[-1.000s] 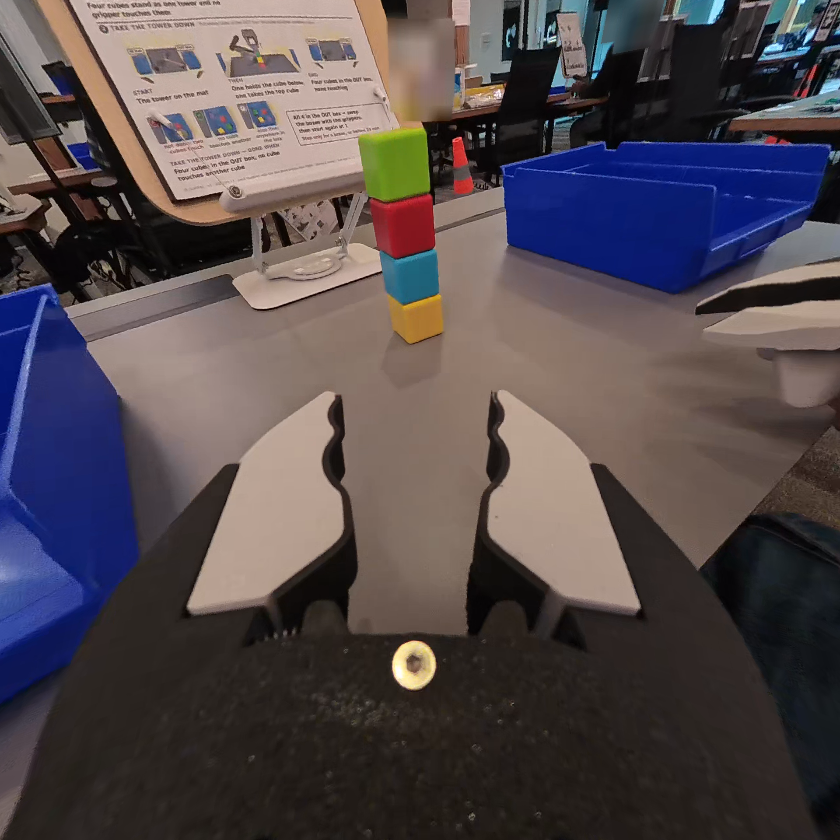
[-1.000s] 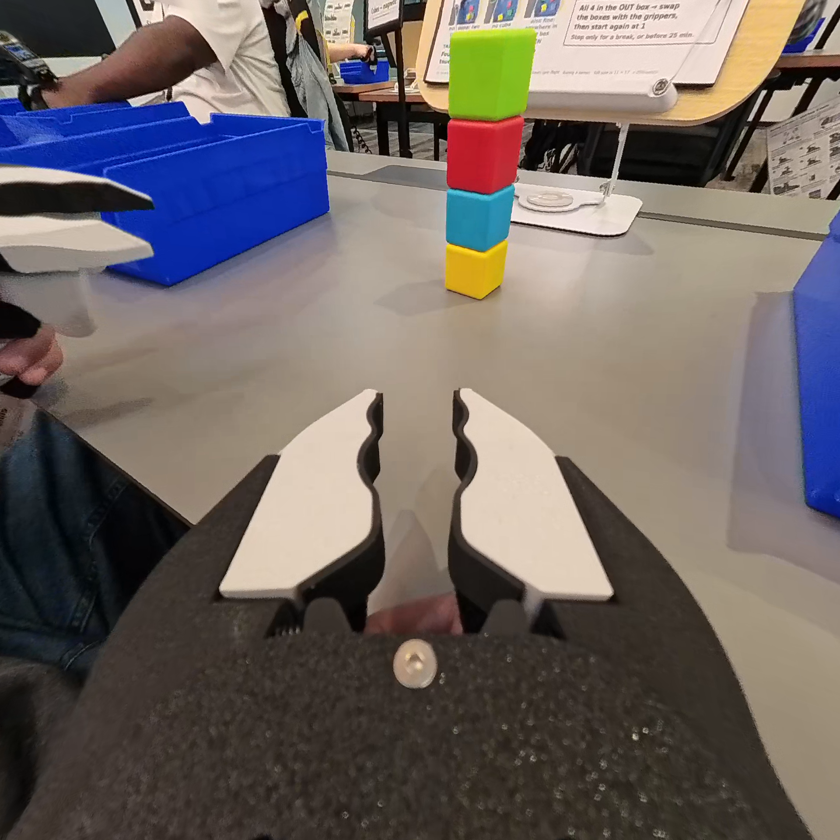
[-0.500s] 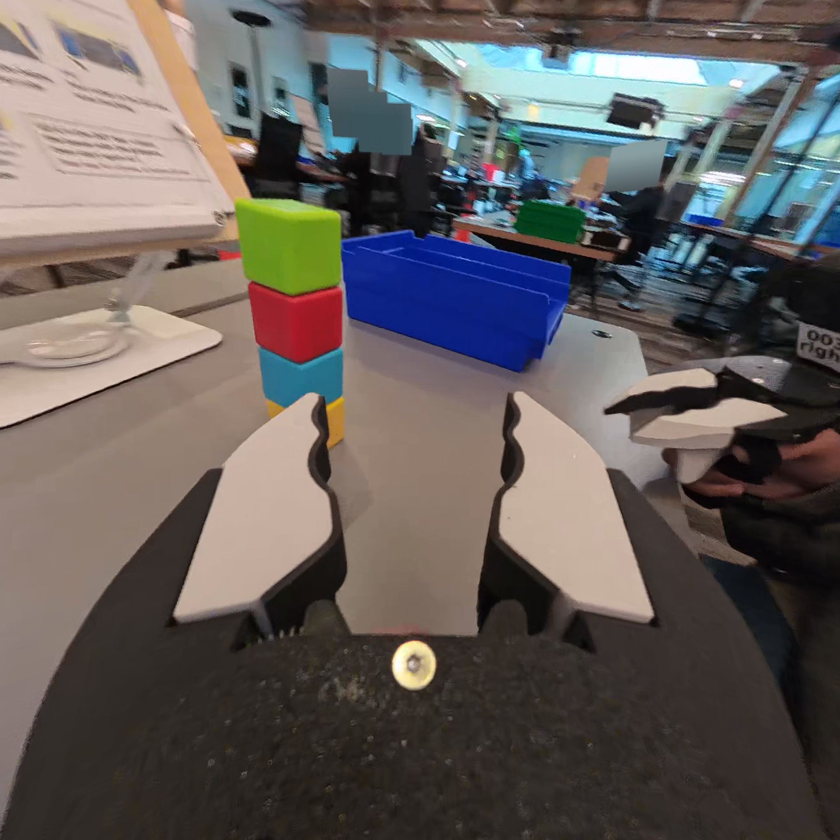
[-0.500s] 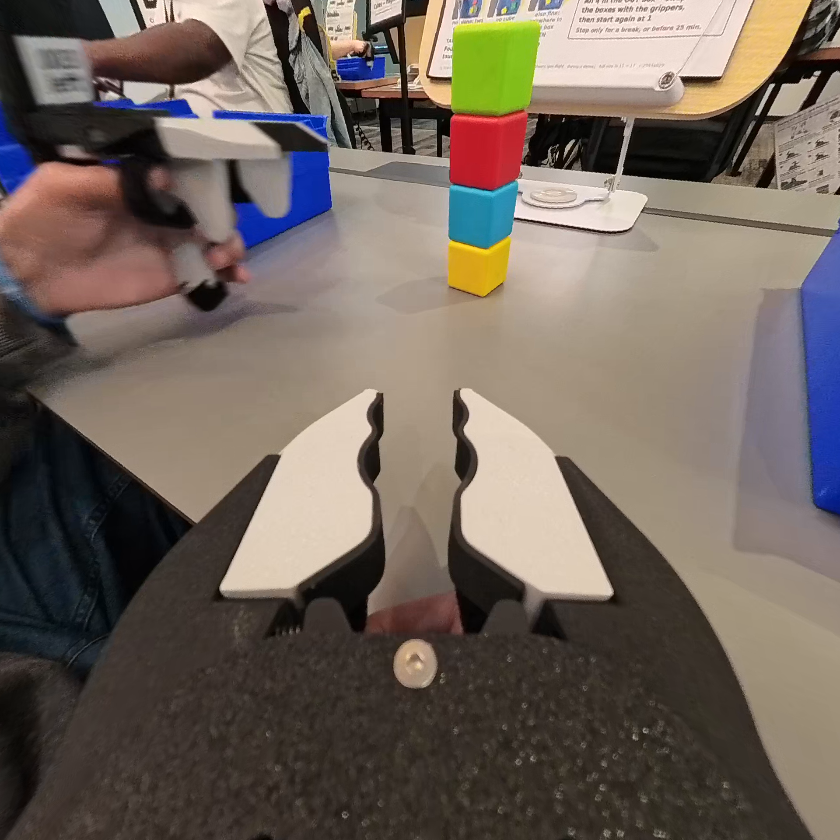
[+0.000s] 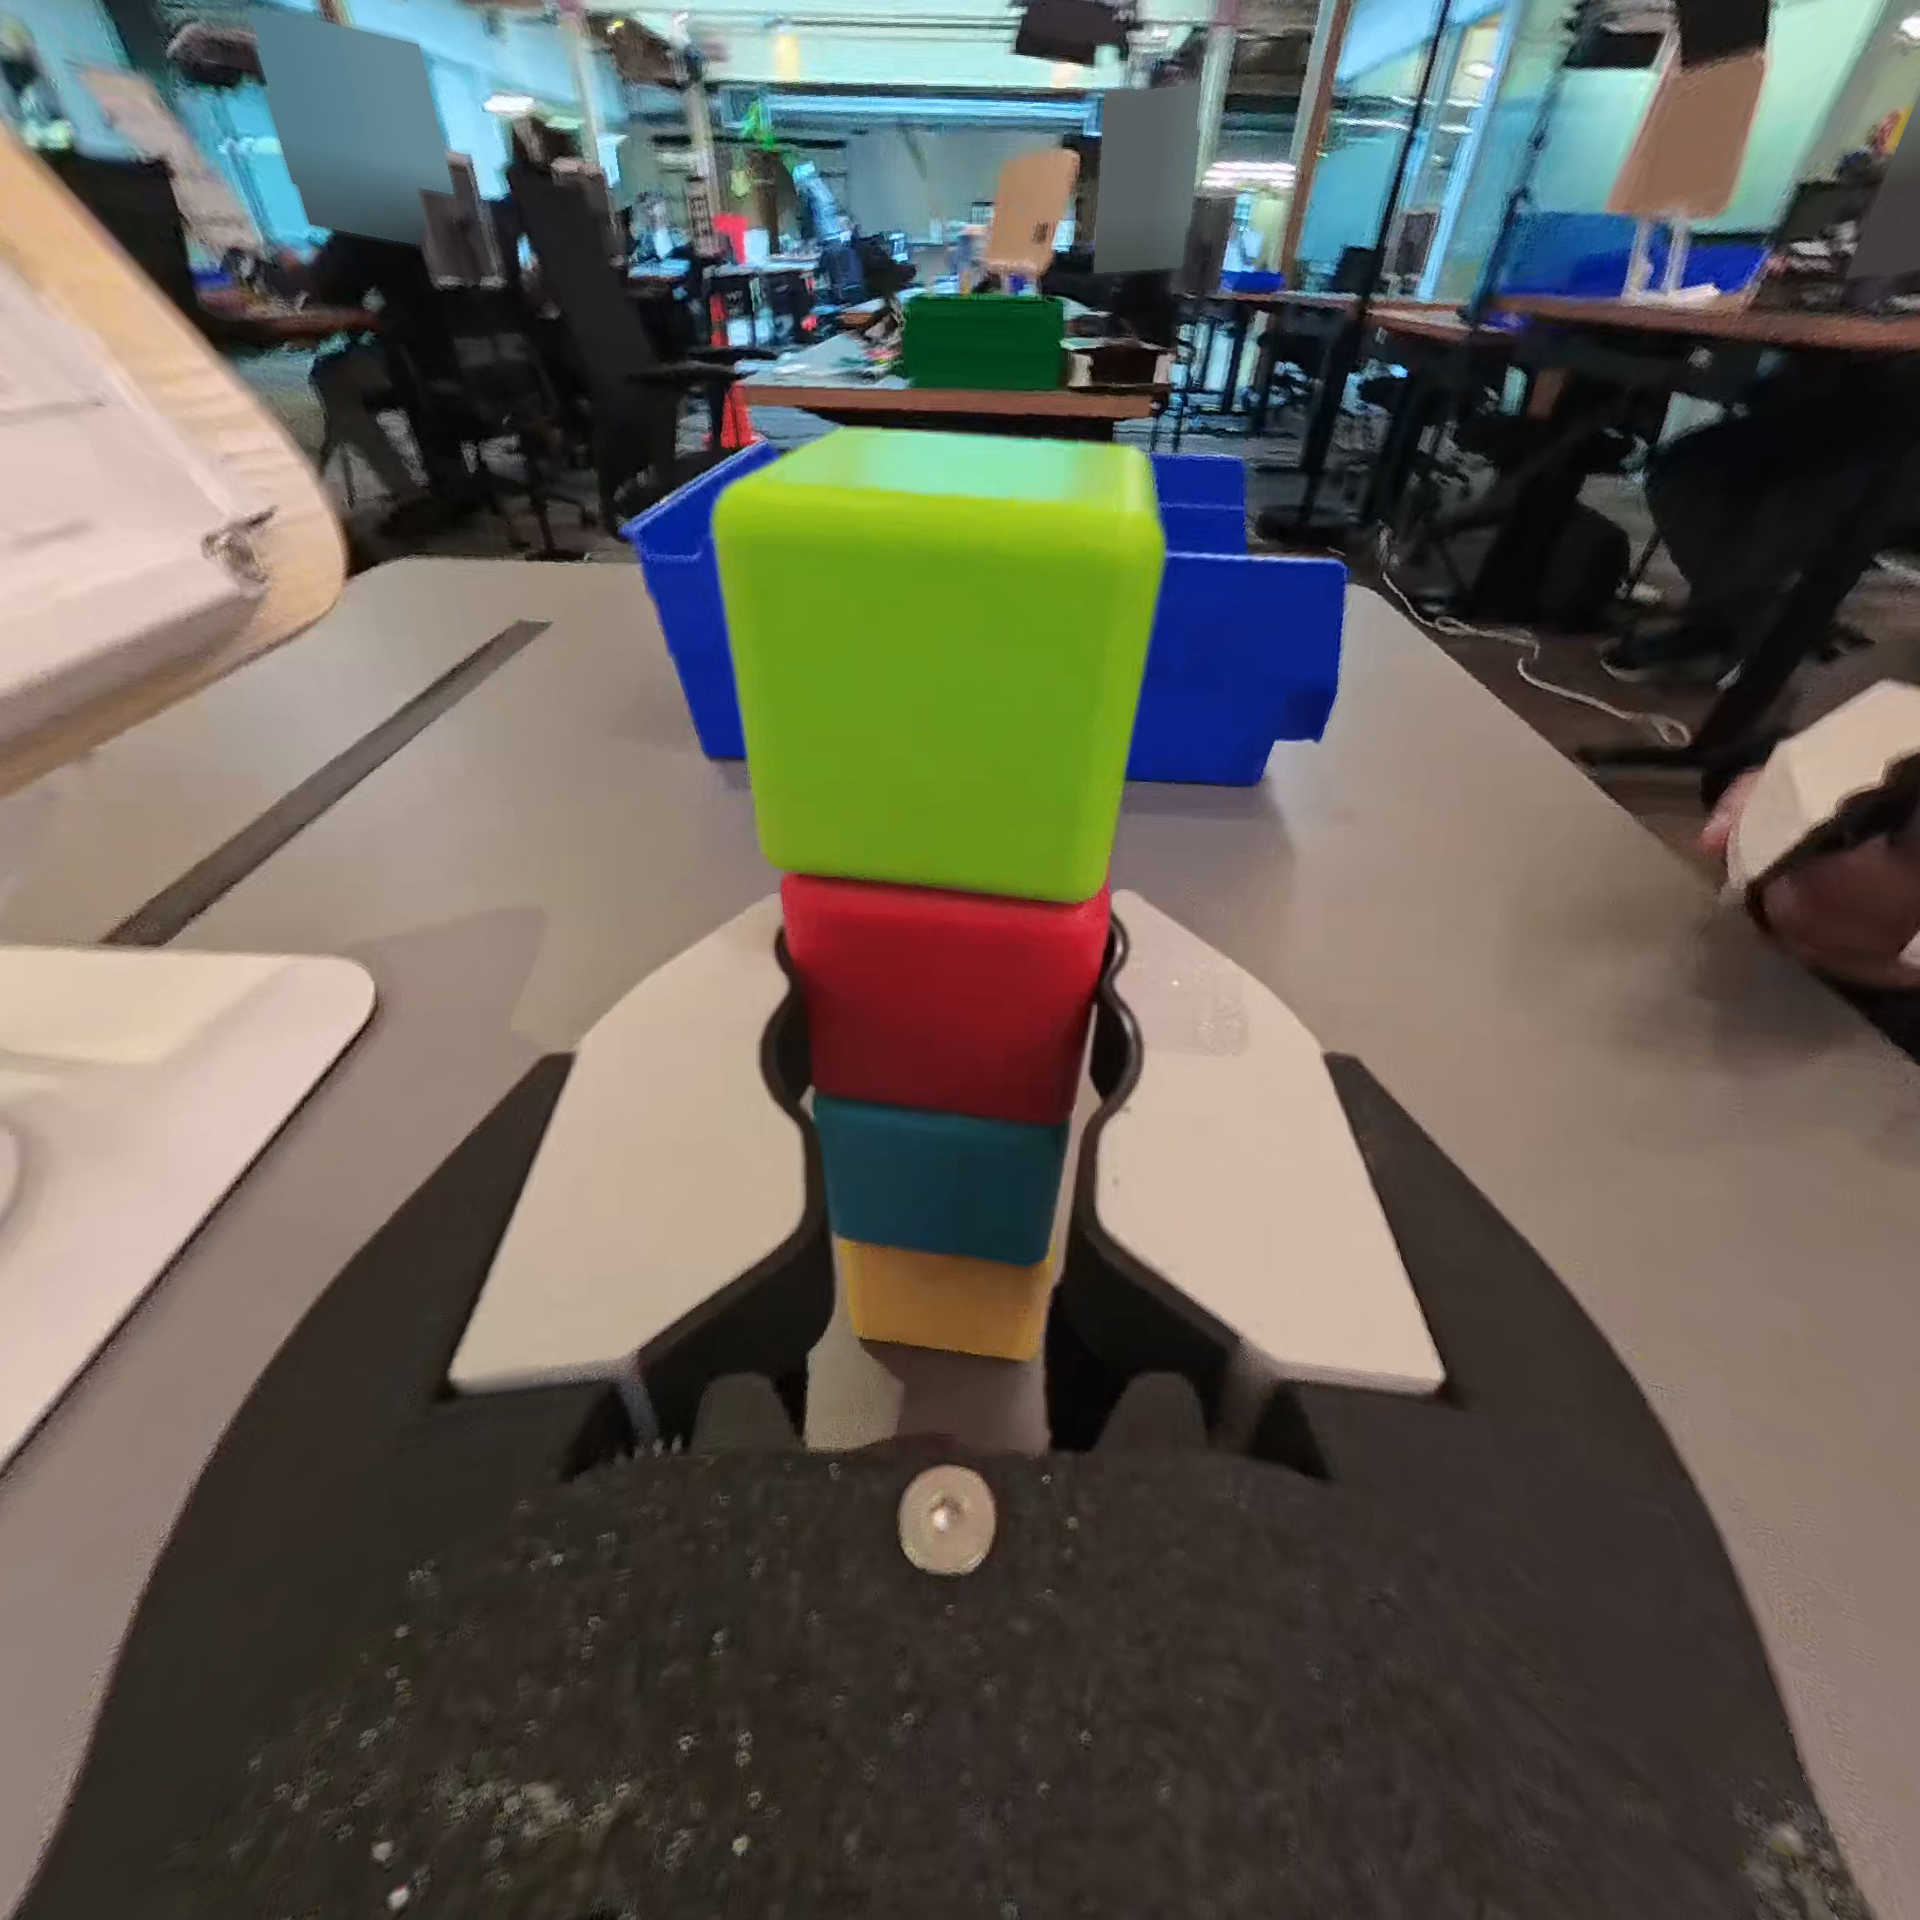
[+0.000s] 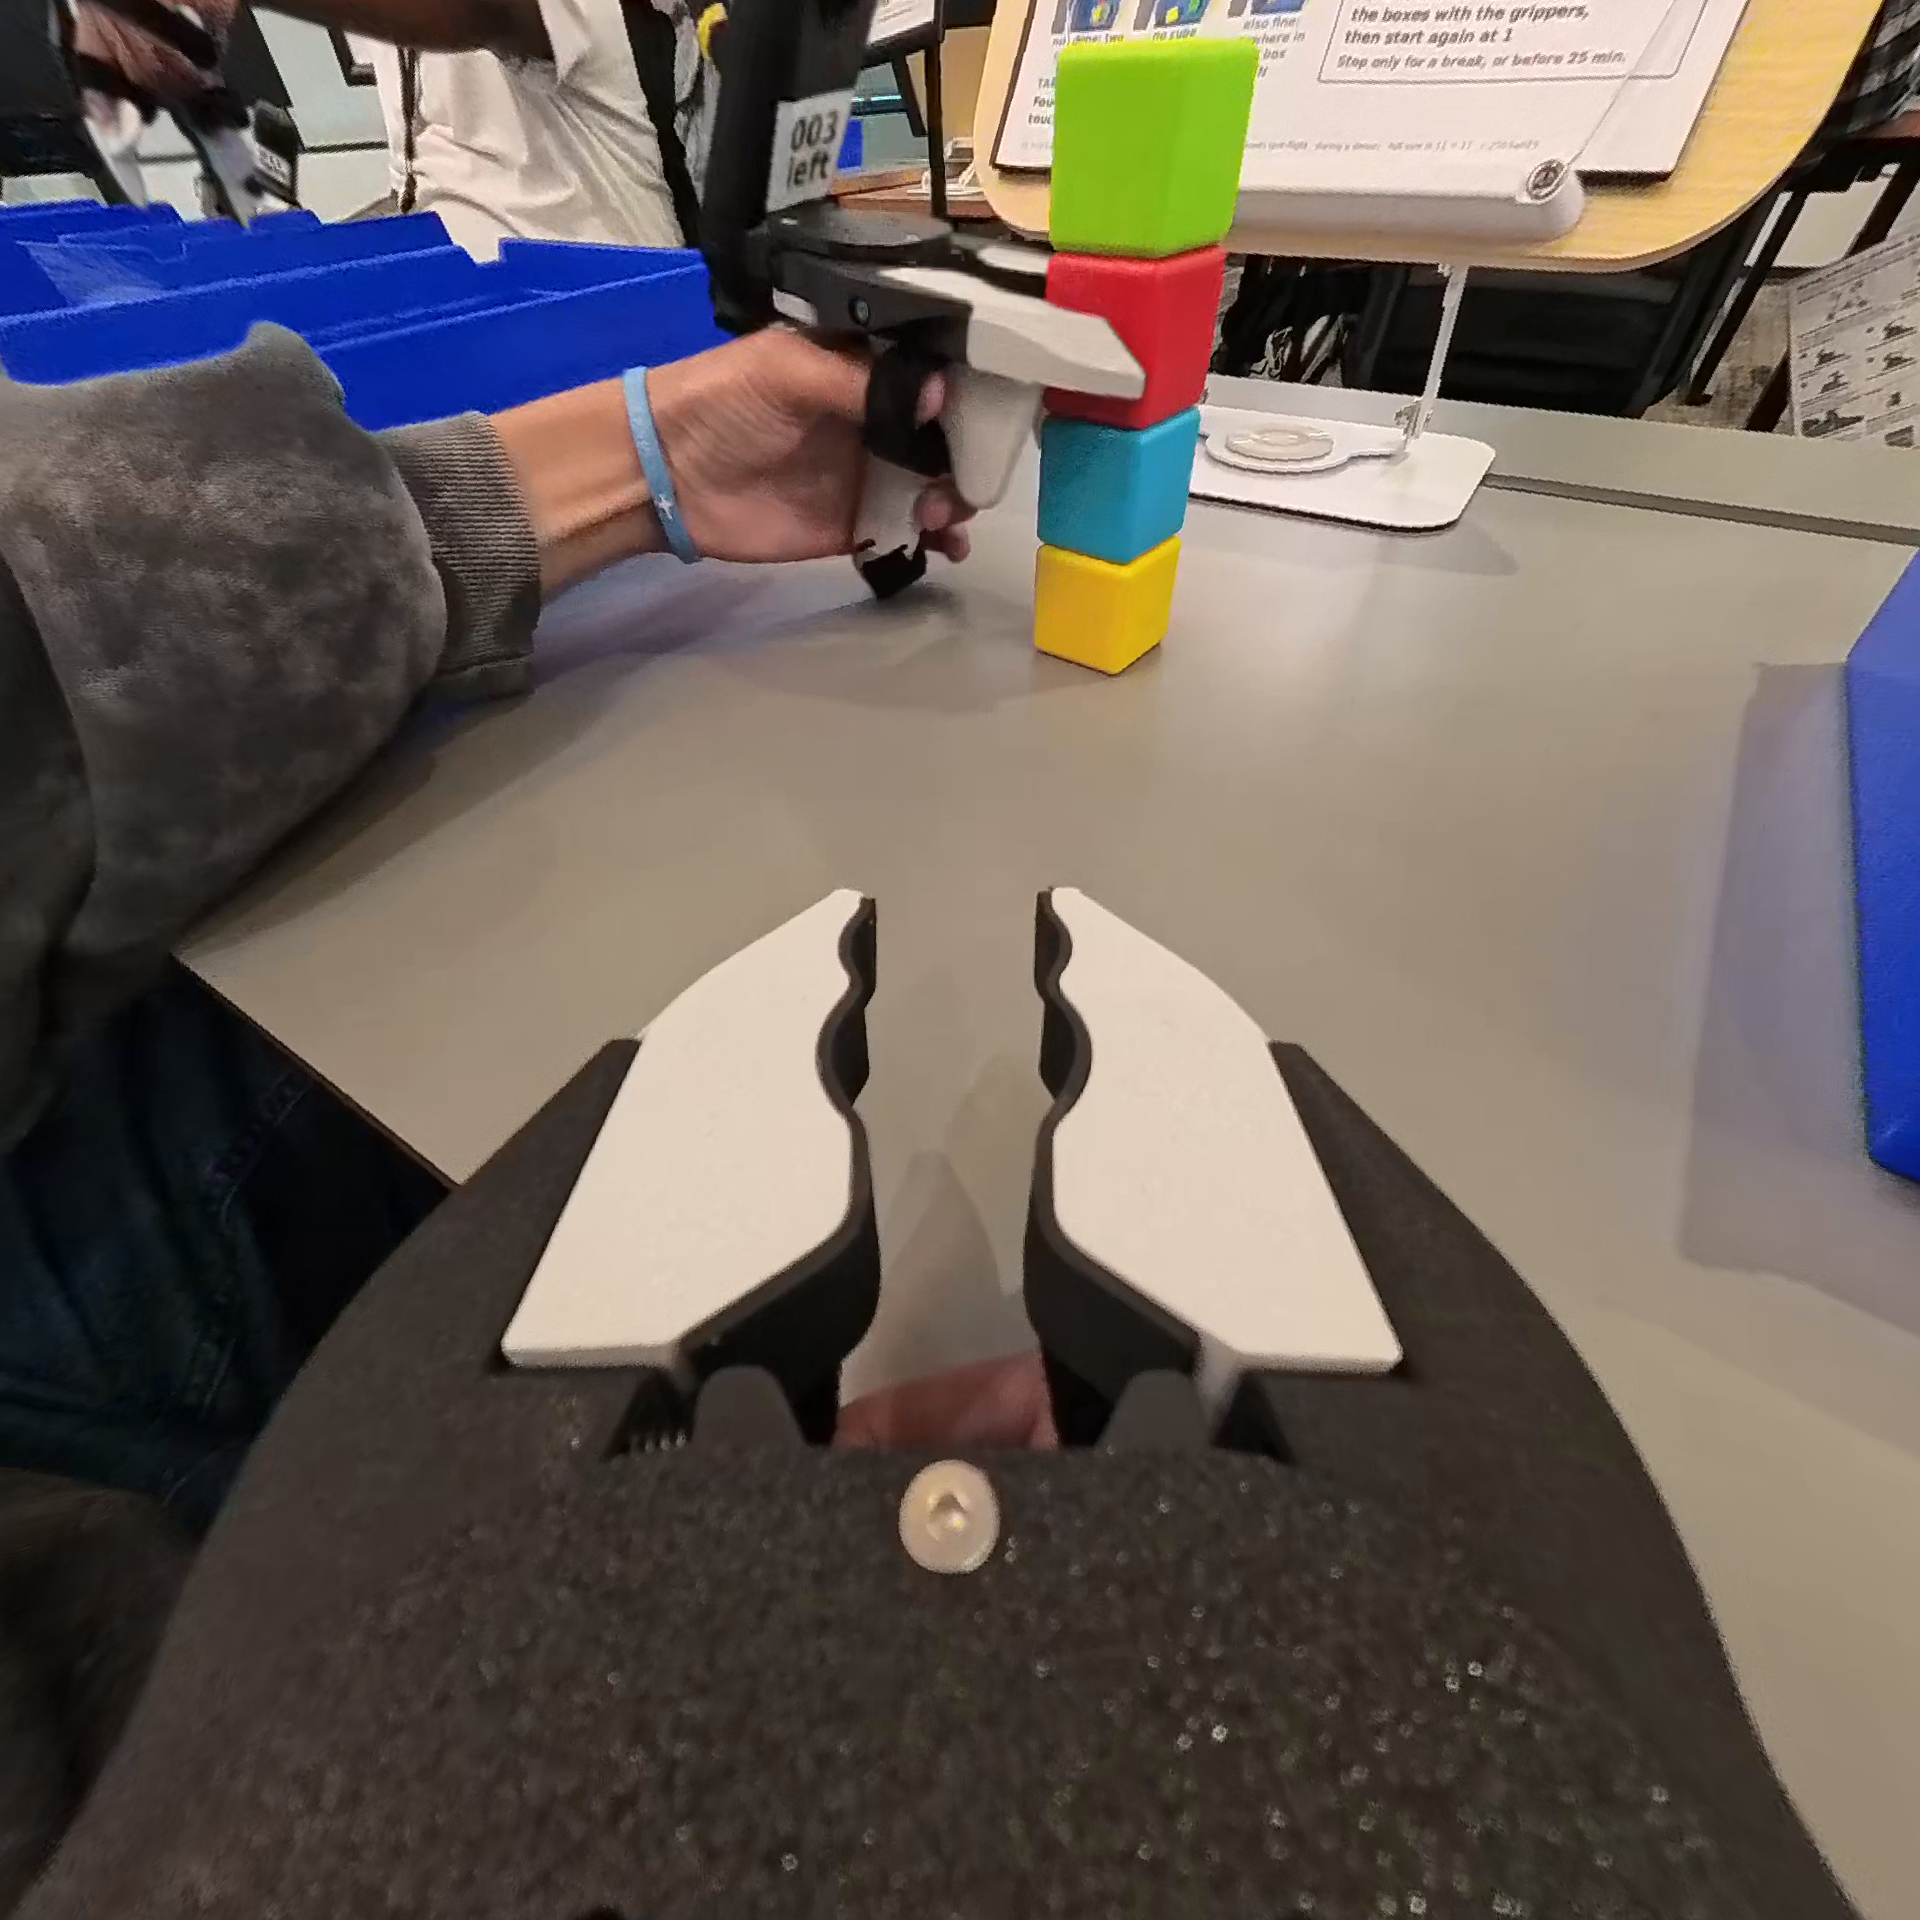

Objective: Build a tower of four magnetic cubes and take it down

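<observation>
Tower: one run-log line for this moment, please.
tower: four cubes, standing | left gripper: fingers around red cube | right gripper: open, empty, back from tower

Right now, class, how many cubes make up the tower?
4, in one stack: yellow cube on the table, blue cube, red cube between the left tongs, green cube on top.

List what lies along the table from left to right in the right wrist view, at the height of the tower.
Grey sleeve → hand holding the left hand-held gripper → tower, at its blue cube → white stand base → blue bin edge.
</observation>
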Available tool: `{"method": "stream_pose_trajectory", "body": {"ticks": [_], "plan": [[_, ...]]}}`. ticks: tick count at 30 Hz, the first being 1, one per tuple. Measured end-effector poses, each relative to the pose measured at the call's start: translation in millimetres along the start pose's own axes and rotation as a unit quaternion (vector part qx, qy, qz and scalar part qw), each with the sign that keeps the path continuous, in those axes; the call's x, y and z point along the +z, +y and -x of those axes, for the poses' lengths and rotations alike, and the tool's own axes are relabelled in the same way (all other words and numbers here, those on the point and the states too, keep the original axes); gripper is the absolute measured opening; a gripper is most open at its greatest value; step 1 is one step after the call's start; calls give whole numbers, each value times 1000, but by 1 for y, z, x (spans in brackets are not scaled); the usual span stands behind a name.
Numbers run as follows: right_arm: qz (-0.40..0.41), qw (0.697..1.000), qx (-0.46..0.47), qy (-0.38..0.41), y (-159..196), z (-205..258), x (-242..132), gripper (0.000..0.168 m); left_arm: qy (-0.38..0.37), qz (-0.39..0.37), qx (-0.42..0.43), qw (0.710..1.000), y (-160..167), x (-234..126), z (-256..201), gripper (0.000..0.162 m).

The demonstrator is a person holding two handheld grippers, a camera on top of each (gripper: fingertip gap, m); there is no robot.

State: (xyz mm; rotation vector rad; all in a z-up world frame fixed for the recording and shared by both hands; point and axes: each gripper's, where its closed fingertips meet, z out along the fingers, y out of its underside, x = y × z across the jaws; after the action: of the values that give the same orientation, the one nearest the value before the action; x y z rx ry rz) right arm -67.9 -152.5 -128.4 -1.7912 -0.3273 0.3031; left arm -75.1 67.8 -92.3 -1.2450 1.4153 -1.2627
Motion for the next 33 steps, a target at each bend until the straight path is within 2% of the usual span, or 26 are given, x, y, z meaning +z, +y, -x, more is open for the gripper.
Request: {"method": "stream_pose_trajectory", "body": {"ticks": [3, 7, 12, 18, 21, 23, 25, 28, 33], "plan": [[5, 1000, -4, -3, 2, 1, 1, 29, 0, -9, 29, 1000, -2, 5, -5, 51], [6, 1000, -5, -14, -1, 4, 2, 29, 4, -8, 15, 1000, -3, 12, -5, 50], [-51, 996, 30, -70, -62, -8, 19, 32, 17, -11, 7, 1000, -2, 10, -9, 50], [-48, 986, -51, -151, -124, -38, 101, 72, 33, -11, 12, 999, -1, 9, -15, 50], [-48, 984, -79, -153, -140, -52, 145, 75, 44, -13, 18, 999, -1, 8, -19, 50], [-27, 981, -84, -171, -138, -54, 167, 78, 51, -13, 18, 998, -1, 7, -21, 50], [-12, 977, -87, -193, -133, -52, 181, 77, 57, -12, 14, 998, -1, 8, -21, 50], [-14, 970, -87, -225, -131, -49, 190, 54, 61, -11, 9, 998, -1, 8, -21, 50], [-39, 966, -62, -248, -138, -51, 189, 52, 63, -16, -2, 998, -2, 7, -20, 50]]}}
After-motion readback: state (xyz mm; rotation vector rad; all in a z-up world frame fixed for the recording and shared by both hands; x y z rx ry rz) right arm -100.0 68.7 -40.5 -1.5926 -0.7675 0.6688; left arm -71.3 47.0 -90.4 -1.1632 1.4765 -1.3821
